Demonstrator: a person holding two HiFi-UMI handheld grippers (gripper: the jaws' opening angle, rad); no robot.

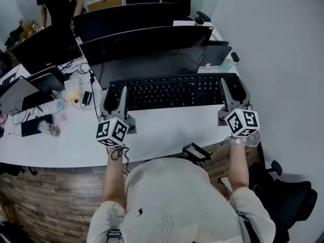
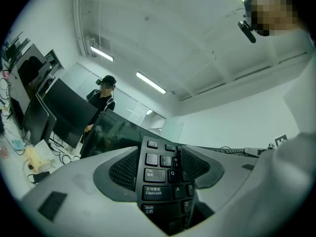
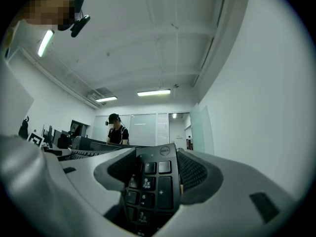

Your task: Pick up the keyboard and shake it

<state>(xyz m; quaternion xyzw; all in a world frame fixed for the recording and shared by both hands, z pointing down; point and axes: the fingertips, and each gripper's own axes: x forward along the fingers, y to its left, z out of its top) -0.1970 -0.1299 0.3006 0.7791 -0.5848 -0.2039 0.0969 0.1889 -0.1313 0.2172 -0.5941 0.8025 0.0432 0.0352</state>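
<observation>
Head view. The black keyboard lies crosswise over the white desk, in front of a dark curved monitor. The left gripper sits at its left end and the right gripper at its right end, each with one jaw on either side of the keyboard's edge. I cannot tell from here whether the keyboard is clear of the desk. A small black device with a cable lies at the desk's near edge, between the two forearms. To the left there are more monitors, tangled cables and a small second keyboard. The desk front is wood plank, a plain white wall runs along the right, and an office chair stands at lower right. A person in black stands at the far left.

Left gripper view. The left gripper is clamped on the keyboard. Both ribbed pads press the end that carries Tab, Caps Lock, Shift, Q, A and Z. The camera looks upward at a white ceiling with strip lights. The person in black stands behind dark screens.

Right gripper view. The right gripper is closed on the keyboard at its number-pad end, with a round logo at the top corner. A white wall is at the right, glass partitions are at the far end, and the person in black stands there.
</observation>
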